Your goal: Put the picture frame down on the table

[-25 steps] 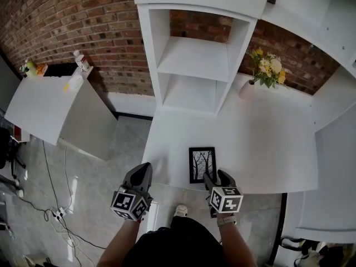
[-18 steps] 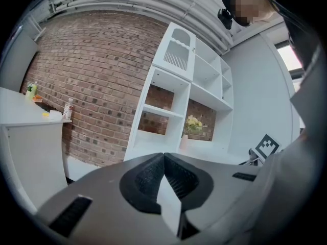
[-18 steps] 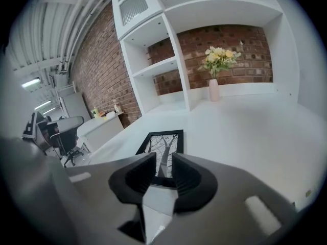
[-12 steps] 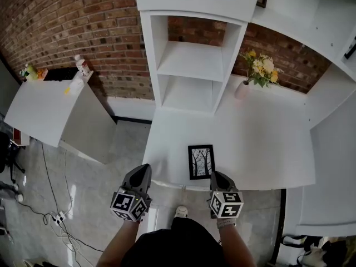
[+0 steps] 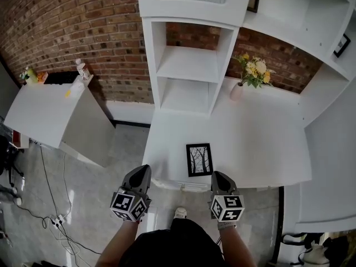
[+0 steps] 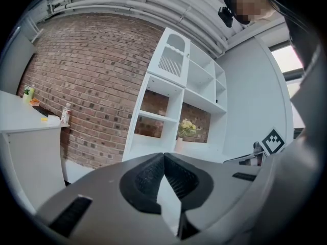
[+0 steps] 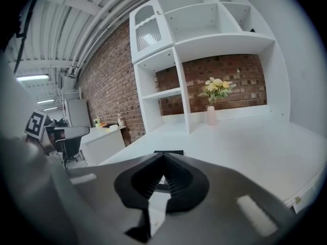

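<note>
1. The picture frame (image 5: 199, 159) lies flat on the white table (image 5: 261, 143), close to its near edge, with a tree print facing up.
2. The right gripper (image 5: 217, 176) hangs at the table's near edge, just beside the frame's near right corner. Its jaws are pressed together at the tips with nothing between them.
3. The left gripper (image 5: 143, 169) sits by the table's near left corner, well apart from the frame. Its jaws are also together and empty.
4. A vase of yellow flowers (image 5: 240, 83) stands at the far side, beside the white shelf unit (image 5: 189, 65).
</note>
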Action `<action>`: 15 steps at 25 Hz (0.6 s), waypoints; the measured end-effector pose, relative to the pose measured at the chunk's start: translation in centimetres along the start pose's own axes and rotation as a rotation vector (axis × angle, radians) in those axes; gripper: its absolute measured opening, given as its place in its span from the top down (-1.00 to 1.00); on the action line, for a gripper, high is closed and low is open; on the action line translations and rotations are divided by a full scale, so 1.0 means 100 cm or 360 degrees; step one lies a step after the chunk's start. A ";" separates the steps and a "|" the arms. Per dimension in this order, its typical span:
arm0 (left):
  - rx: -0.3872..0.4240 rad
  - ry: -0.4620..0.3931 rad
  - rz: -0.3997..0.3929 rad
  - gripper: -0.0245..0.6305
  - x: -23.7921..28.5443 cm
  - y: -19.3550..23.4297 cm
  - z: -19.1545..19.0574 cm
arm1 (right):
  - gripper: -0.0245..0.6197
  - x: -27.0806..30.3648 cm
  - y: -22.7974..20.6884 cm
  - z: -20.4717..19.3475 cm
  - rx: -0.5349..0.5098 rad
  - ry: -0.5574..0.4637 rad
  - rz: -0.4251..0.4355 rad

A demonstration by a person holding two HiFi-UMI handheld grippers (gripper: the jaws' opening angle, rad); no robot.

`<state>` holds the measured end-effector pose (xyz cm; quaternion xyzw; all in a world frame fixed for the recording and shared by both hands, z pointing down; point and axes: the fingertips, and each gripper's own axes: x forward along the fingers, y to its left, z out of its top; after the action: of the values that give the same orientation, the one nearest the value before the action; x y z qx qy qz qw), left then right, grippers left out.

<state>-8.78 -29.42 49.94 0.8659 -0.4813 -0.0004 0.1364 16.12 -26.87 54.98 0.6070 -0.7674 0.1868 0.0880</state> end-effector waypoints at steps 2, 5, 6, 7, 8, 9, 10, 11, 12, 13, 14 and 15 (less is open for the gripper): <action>0.0006 -0.0001 -0.0011 0.93 -0.002 -0.003 0.001 | 0.91 -0.006 -0.001 0.001 0.0000 -0.0019 -0.0006; 0.0012 -0.0010 -0.0021 0.93 -0.007 -0.007 0.002 | 0.91 -0.016 -0.001 0.005 -0.0010 -0.0064 -0.0008; 0.0013 -0.0014 -0.0022 0.93 -0.009 -0.008 0.002 | 0.91 -0.019 -0.001 0.007 -0.0015 -0.0082 -0.0009; 0.0014 -0.0017 -0.0024 0.93 -0.010 -0.010 0.003 | 0.91 -0.023 0.000 0.009 -0.0024 -0.0100 -0.0010; 0.0015 -0.0018 -0.0028 0.93 -0.012 -0.011 0.003 | 0.91 -0.026 0.001 0.012 -0.0034 -0.0119 -0.0013; 0.0016 -0.0019 -0.0033 0.93 -0.013 -0.013 0.003 | 0.91 -0.030 0.002 0.014 -0.0044 -0.0140 -0.0014; 0.0017 -0.0020 -0.0038 0.93 -0.015 -0.015 0.002 | 0.91 -0.034 0.003 0.016 -0.0054 -0.0159 -0.0016; 0.0017 -0.0022 -0.0041 0.93 -0.017 -0.017 0.002 | 0.91 -0.037 0.004 0.017 -0.0061 -0.0176 -0.0018; 0.0018 -0.0024 -0.0045 0.93 -0.019 -0.018 0.002 | 0.91 -0.041 0.005 0.018 -0.0067 -0.0190 -0.0019; 0.0018 -0.0026 -0.0048 0.93 -0.022 -0.020 0.001 | 0.91 -0.044 0.005 0.019 -0.0072 -0.0202 -0.0021; 0.0018 -0.0028 -0.0050 0.93 -0.024 -0.022 0.001 | 0.91 -0.048 0.005 0.019 -0.0073 -0.0212 -0.0024; 0.0017 -0.0031 -0.0051 0.93 -0.027 -0.023 0.001 | 0.91 -0.051 0.005 0.019 -0.0071 -0.0219 -0.0028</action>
<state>-8.29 -25.99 48.97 0.8742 -0.4686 -0.0085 0.1269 17.08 -22.92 51.30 0.6229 -0.7703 0.1268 0.0502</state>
